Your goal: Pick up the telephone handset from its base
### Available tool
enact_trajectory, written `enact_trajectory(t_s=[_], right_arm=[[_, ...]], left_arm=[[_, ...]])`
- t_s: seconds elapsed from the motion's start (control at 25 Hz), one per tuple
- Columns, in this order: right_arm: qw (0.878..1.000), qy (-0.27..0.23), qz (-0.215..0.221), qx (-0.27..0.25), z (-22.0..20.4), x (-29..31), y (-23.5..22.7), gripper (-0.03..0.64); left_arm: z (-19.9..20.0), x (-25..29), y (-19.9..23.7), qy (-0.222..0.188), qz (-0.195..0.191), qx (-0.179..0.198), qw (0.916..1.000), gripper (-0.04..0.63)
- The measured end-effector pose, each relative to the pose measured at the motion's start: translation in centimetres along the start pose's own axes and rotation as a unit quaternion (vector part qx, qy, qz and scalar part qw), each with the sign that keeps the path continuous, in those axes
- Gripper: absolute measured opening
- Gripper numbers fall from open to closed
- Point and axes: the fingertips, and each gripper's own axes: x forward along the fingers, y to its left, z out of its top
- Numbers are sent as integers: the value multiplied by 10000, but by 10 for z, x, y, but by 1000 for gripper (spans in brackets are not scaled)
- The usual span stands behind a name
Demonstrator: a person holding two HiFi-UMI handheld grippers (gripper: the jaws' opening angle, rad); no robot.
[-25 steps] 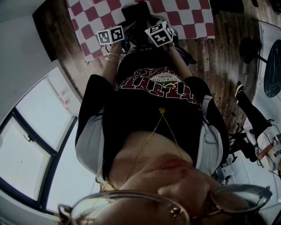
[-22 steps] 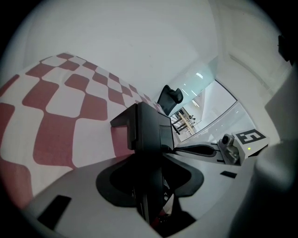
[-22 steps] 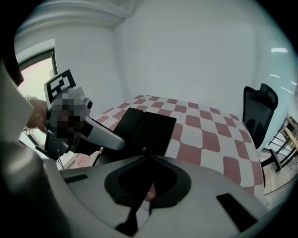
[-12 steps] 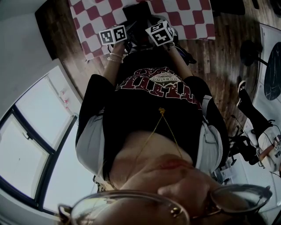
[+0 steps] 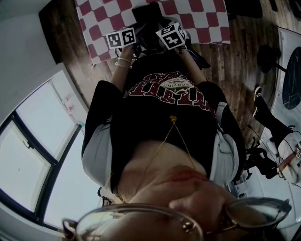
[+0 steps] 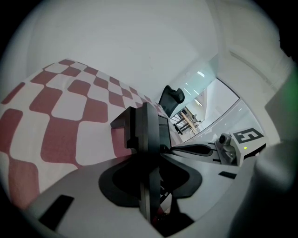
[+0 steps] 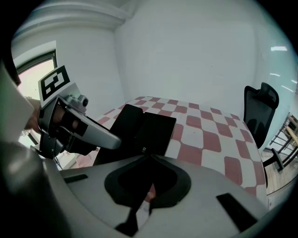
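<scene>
A black telephone (image 5: 146, 13) lies on the red-and-white checked tablecloth (image 5: 197, 19). In the right gripper view its handset (image 7: 125, 123) is the left slab and the base (image 7: 156, 132) the right one. My left gripper (image 7: 109, 139) reaches onto the handset. In the left gripper view the handset (image 6: 148, 125) stands edge-on between the jaws of the left gripper (image 6: 150, 153), which are closing on it. My right gripper (image 7: 149, 160) looks shut, with its tip at the near edge of the base. It also shows as the right gripper (image 6: 205, 149) beside the phone.
A black office chair (image 7: 258, 109) stands beyond the table's far right corner. White walls close in behind the table. The person's torso fills the middle of the head view, with a window at lower left and a seated person's leg (image 5: 268, 117) at the right edge.
The left gripper's marker cube has edged slightly toward the phone. The right gripper has kept still. The seated person at the right edge has shifted a little.
</scene>
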Motion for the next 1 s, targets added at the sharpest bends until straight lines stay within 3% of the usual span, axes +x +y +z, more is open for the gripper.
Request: enact_trajectory(t_s=[0.16,0.32,1.0], right_arm=[[10000,-10,21,18,-1,0,0,20],[10000,-19,14,-6,0,0,0,18],[10000,-71,43,34,0,-2,0,18]], left_arm=[[0,-4,-3,-80,-50,-37,9999,89],[0,-5,-2,-145,-91,-140,9998,84],[5,-8,-26,-178,-489,37,9986,83]])
